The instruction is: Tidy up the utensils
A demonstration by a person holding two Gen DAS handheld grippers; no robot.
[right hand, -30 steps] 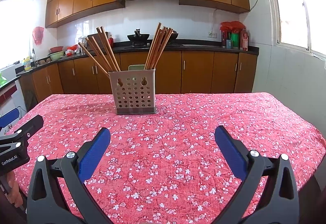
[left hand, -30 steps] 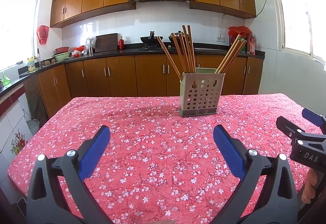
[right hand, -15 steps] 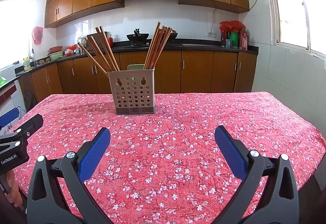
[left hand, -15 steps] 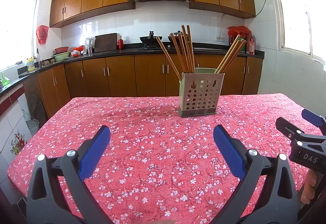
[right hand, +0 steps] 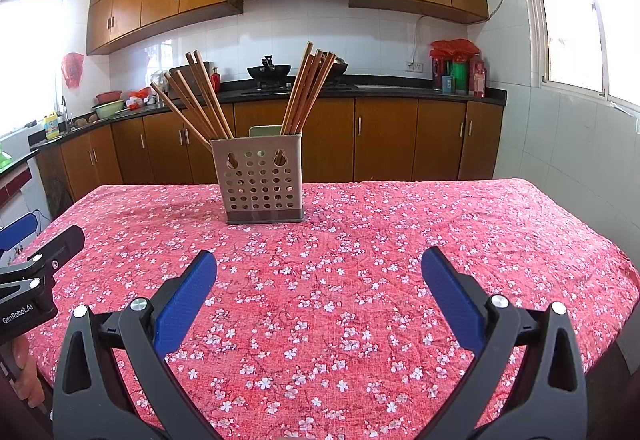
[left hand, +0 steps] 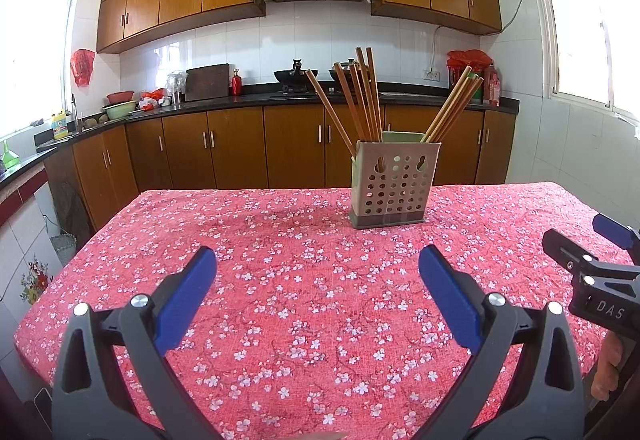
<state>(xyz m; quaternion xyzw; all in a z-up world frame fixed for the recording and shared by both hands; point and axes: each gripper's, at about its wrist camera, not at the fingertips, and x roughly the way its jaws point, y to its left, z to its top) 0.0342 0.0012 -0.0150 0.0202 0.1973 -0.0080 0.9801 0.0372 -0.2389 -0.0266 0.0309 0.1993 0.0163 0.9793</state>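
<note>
While our left gripper [left hand: 318, 272] hangs over the table with its blue pads far apart and nothing between them, our right gripper [right hand: 319, 272] does the same, wide apart and holding nothing. Neither one touches the cloth as far as we can see. We see the right gripper poking in at the right edge of the left view, and the left one at the left edge of the right view, so they sit side by side with a gap between them. Ahead of both stands the holder [left hand: 394, 185], a gray box with round holes, upright on the red flowered tablecloth [right hand: 360, 280], toward the far side of the table. Long brown chopsticks [left hand: 358, 99] stick up out of it. One bunch leans to the left and the other bunch [right hand: 306, 91] leans to the right, with the tips fanned out at the top. Between our pads and the holder we see only bare cloth. More cloth lies to both sides of the holder. Behind the table run brown cabinets [right hand: 400, 135] and a dark counter [left hand: 248, 99].
</note>
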